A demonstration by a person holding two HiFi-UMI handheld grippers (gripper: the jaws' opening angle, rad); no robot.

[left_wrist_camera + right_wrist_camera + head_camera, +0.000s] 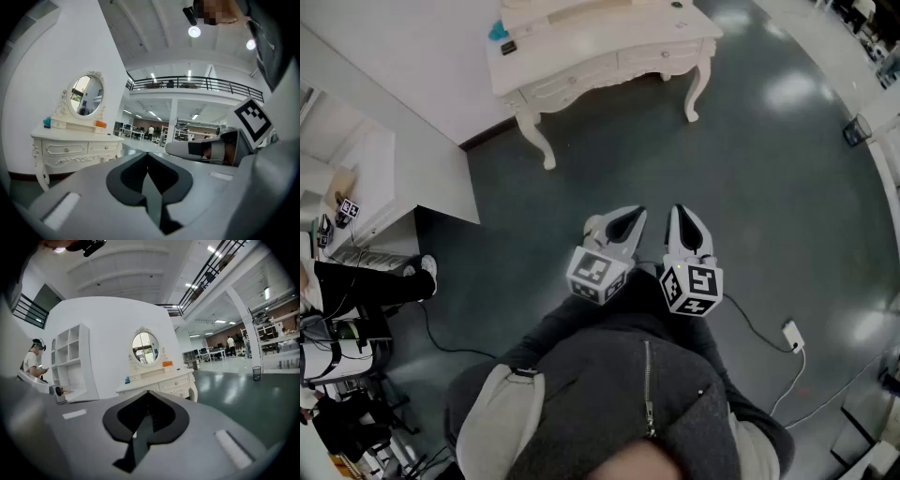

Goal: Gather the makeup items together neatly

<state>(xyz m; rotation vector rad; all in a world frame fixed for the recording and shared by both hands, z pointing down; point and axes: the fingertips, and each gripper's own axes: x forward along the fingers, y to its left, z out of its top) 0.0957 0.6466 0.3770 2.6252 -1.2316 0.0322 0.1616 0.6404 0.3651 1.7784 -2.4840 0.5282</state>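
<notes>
A white dressing table [600,47] with an oval mirror [86,96] stands across the dark floor, well away from me. On it I make out a teal item [497,31], a small dark item [508,47] and, in the gripper views, an orange item [100,123]. Other makeup items are too small to tell. My left gripper [636,216] and right gripper [681,214] are held side by side close to my body, pointing toward the table. Both are shut, with nothing between the jaws. The right gripper view shows the same table [159,380] ahead.
A white shelf unit [375,178] stands at the left wall, with a person [33,359] beside it. A white adapter with a cable [792,335] lies on the floor at my right. A small bin [856,129] stands far right.
</notes>
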